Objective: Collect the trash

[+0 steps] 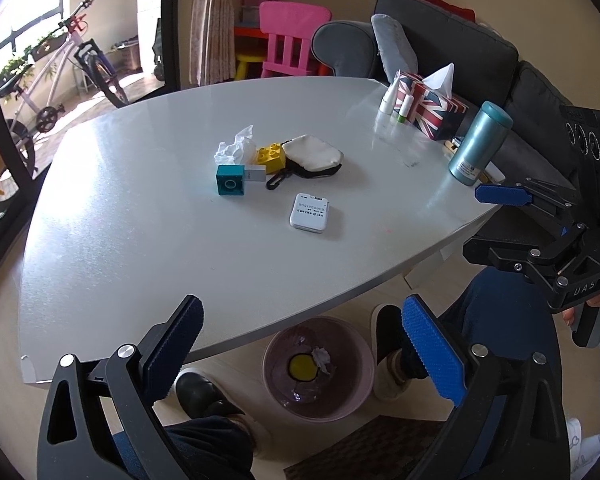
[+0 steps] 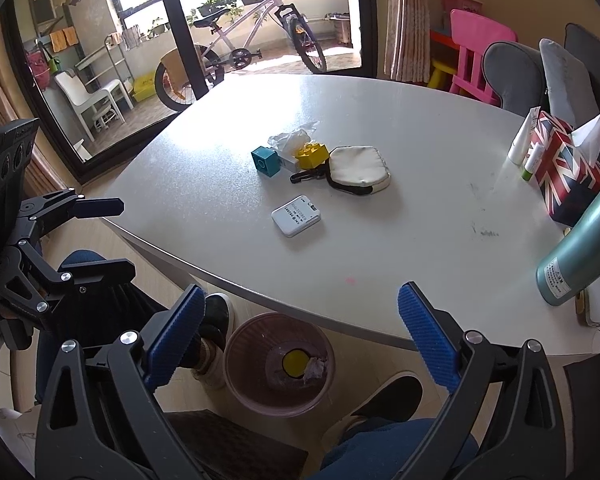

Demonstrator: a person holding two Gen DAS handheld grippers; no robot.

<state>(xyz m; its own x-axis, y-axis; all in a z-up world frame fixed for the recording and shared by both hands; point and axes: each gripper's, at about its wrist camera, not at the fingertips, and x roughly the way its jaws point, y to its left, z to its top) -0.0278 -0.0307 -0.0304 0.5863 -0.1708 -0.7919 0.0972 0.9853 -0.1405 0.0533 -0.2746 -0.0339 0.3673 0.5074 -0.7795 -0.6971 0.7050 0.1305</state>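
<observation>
A pink trash bin (image 1: 318,368) (image 2: 278,364) stands on the floor under the table's near edge, holding a yellow round piece and a crumpled white tissue (image 1: 322,358) (image 2: 315,368). Another crumpled tissue (image 1: 238,147) (image 2: 290,139) lies on the white table (image 1: 160,240) (image 2: 420,240) beside the toy bricks. My left gripper (image 1: 302,344) hangs open above the bin with nothing between its fingers. My right gripper (image 2: 298,334) is open and empty too, over the table edge and bin. Each gripper also shows at the side of the other's view.
On the table lie a teal brick (image 1: 231,180), a yellow brick (image 1: 271,157), a white pouch (image 1: 312,156), a white card case (image 1: 310,213), a flag-print tissue box (image 1: 430,106), small bottles and a teal flask (image 1: 480,144). The person's shoes flank the bin.
</observation>
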